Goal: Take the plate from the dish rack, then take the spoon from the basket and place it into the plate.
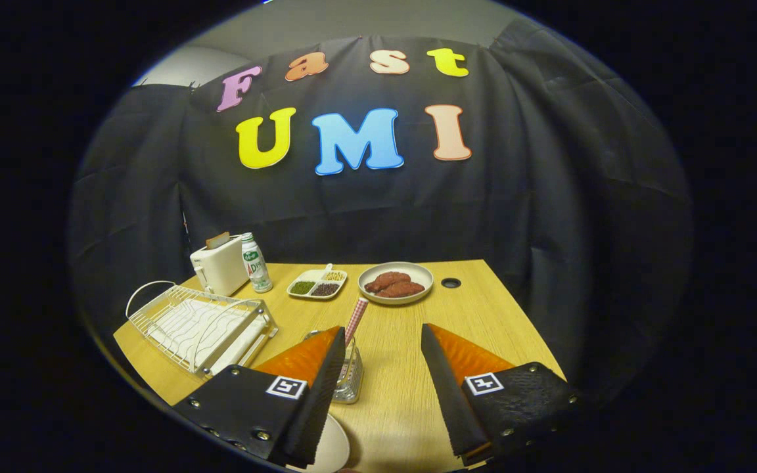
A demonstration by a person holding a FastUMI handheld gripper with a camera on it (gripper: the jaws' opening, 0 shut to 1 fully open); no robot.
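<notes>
The gripper (pixel 382 341) is held with fingers spread and nothing between them. The dish rack (pixel 198 322) stands vacated; the plate (pixel 329 450) lies nearest the gripper, partly under the left finger. The basket (pixel 350 374) stands just beyond the plate, with the spoon's checked handle (pixel 356 318) rising upright from it. That handle is judged the next target; it should be approached squarely and pinched high.
</notes>
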